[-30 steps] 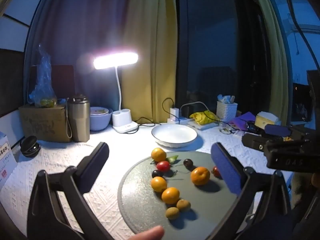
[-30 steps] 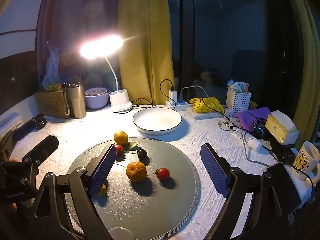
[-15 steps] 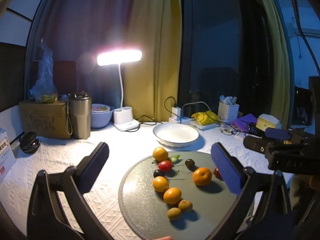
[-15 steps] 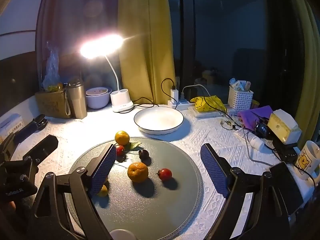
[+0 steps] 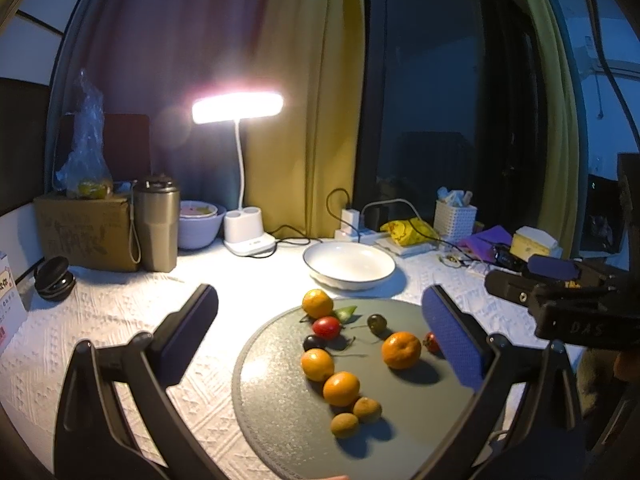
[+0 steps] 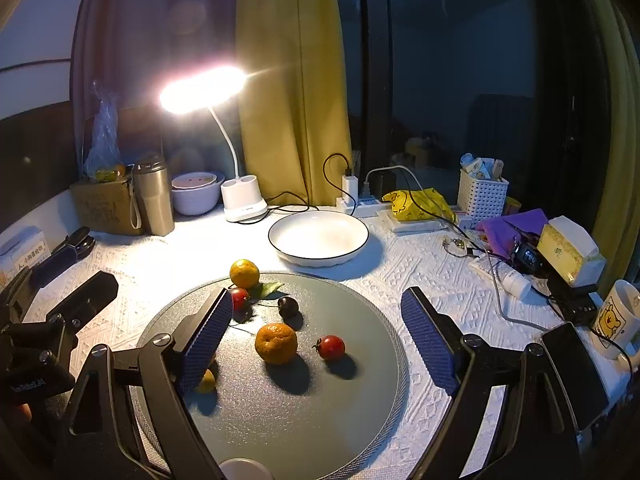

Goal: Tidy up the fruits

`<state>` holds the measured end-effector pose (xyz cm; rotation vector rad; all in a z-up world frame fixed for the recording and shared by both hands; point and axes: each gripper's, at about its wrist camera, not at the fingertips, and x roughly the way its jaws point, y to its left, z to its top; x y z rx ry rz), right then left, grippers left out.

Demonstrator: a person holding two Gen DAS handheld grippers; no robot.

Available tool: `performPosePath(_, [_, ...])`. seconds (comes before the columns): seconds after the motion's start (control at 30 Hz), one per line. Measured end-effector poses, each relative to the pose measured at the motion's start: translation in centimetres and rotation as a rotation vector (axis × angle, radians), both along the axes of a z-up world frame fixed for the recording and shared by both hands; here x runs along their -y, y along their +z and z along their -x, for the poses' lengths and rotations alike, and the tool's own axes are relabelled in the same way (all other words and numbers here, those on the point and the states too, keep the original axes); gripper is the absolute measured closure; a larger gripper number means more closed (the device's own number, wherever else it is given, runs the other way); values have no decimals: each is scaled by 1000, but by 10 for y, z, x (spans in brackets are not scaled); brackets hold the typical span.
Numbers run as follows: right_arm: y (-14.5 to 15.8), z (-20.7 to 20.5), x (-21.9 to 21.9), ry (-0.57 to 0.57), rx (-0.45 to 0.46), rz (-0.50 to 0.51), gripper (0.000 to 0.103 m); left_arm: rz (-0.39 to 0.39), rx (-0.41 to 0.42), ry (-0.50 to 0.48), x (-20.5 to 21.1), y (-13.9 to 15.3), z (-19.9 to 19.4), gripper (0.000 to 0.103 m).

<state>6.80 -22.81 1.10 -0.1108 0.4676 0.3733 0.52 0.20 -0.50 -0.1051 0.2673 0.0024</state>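
Each black hand-held gripper (image 6: 316, 332) has blue dimpled pads (image 6: 426, 340) and silver screws.

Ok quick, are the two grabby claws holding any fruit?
Left gripper: open, holding nothing.
Right gripper: open, holding nothing.

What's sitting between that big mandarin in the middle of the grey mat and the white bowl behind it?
In the right wrist view, a dark cherry lies between the mandarin and the white bowl; beyond it, only bare grey mat and tablecloth.
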Motion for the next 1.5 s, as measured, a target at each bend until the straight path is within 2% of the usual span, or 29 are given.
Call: performPosePath(1.5, [0,-2,0,1,-5,0,15,11,-2,-13,3,1,0,0])
